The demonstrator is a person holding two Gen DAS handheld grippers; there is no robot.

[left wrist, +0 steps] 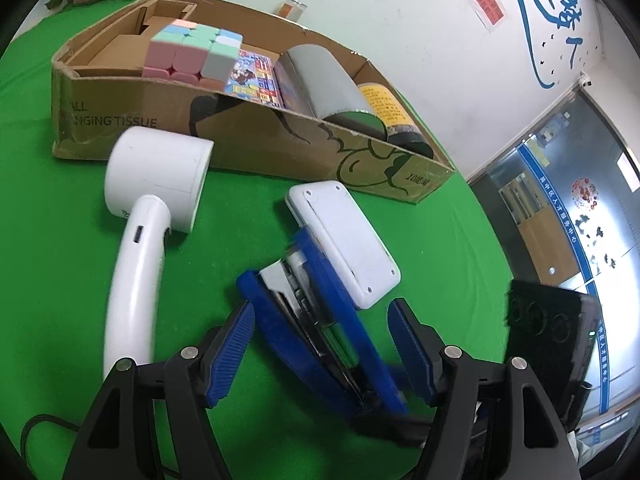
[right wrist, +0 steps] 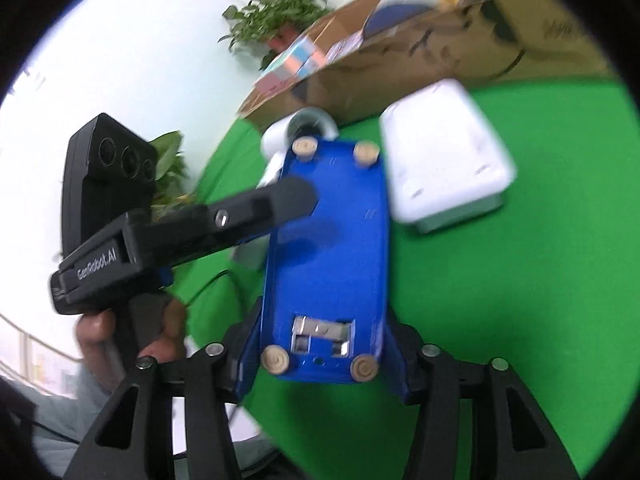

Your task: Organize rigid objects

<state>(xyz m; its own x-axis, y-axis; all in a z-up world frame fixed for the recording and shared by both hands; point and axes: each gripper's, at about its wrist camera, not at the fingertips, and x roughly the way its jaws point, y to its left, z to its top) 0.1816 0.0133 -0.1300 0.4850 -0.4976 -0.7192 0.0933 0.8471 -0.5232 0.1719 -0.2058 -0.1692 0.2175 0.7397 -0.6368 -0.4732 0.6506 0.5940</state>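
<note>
Ribbed blue pads of the right gripper [right wrist: 320, 364] clamp a glossy plastic stapler [right wrist: 326, 256]; left gripper [left wrist: 320, 352] gapes.

Blurred cardboard box [right wrist: 420, 52] contents

1. We saw the left gripper [left wrist: 320, 354] with its jaws apart, pads clear of the blue stapler [left wrist: 316, 332] between them.
2. A white flat device [left wrist: 344, 236] leaned on the stapler's far end.
3. A white handheld appliance [left wrist: 152, 208] lay on the green bench [left wrist: 60, 248], left of it.
4. Behind stood a cardboard box [left wrist: 248, 140] with a pastel cube [left wrist: 192, 54] and a grey cylinder [left wrist: 332, 84].
</note>
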